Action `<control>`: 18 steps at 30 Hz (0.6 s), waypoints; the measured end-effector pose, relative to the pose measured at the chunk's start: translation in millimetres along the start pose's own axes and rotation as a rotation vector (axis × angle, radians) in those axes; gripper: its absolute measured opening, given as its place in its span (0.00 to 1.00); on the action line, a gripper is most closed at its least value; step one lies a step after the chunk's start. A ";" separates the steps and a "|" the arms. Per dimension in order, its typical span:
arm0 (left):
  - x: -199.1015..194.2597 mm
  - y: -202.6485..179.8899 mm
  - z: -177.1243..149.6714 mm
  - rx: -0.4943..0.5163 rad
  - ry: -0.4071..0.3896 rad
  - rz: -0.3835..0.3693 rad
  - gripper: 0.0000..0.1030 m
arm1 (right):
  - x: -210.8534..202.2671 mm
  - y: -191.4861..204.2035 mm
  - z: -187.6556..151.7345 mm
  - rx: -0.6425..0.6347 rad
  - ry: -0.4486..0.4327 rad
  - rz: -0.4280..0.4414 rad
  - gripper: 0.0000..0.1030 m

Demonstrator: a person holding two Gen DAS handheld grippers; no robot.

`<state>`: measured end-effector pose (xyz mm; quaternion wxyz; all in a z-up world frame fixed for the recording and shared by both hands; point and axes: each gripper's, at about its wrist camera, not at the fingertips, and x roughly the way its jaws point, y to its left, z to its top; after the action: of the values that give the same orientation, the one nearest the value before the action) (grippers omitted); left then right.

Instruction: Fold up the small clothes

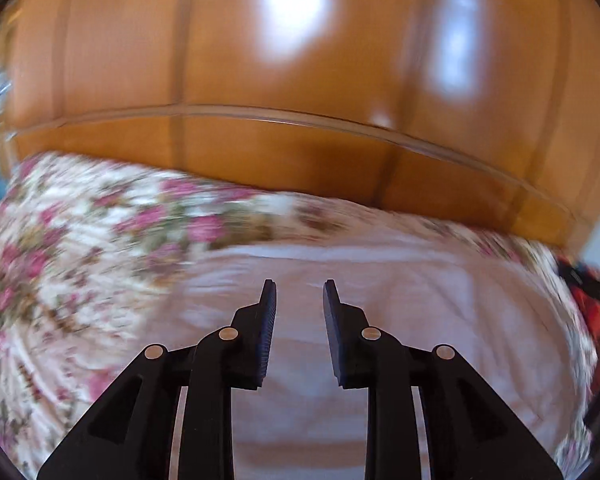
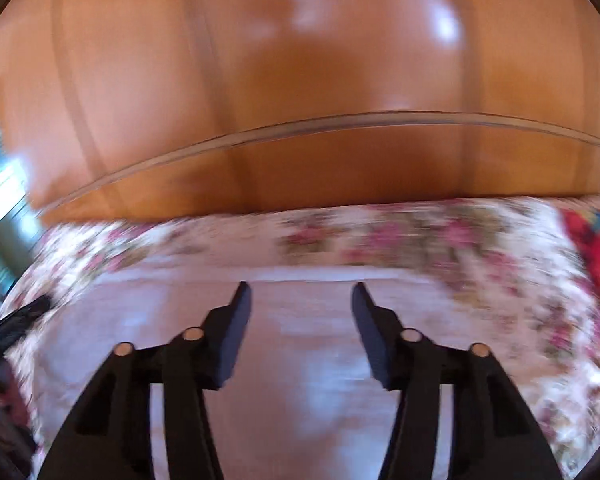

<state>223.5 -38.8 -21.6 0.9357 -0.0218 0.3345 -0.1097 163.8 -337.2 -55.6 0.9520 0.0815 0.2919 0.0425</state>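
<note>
A pale pink garment [image 1: 340, 280] lies spread flat on a floral bedsheet [image 1: 80, 232]. My left gripper [image 1: 299, 286] is open and empty, hovering over the garment's middle. In the right wrist view the same pale pink garment [image 2: 300, 320] lies below my right gripper [image 2: 302, 286], which is open wide and empty. The left gripper [image 2: 24, 312] shows as a dark blurred shape at the left edge of the right wrist view. Both views are blurred by motion.
A glossy orange wooden wardrobe [image 1: 300, 80] stands right behind the bed [image 2: 420, 240]. A red patterned cloth [image 2: 596, 248] lies at the bed's right end, and it also shows in the left wrist view [image 1: 592, 292]. A window [image 2: 4, 184] is at the far left.
</note>
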 end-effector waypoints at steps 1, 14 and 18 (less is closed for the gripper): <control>2.7 -16.8 -3.1 0.053 0.002 -0.001 0.22 | 10.8 14.8 -0.3 -0.046 0.046 0.015 0.28; 58.0 -37.4 -30.3 0.100 0.072 0.015 0.23 | 131.3 54.1 9.3 -0.177 0.190 -0.038 0.06; 52.4 -44.2 -15.1 0.095 0.125 -0.006 0.23 | 126.2 52.9 -6.7 -0.178 0.095 -0.042 0.08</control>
<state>245.0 -93.0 -60.8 0.9128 0.0286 0.3864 -0.1294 262.5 -268.0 -120.8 0.9413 -0.0116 0.3334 0.0522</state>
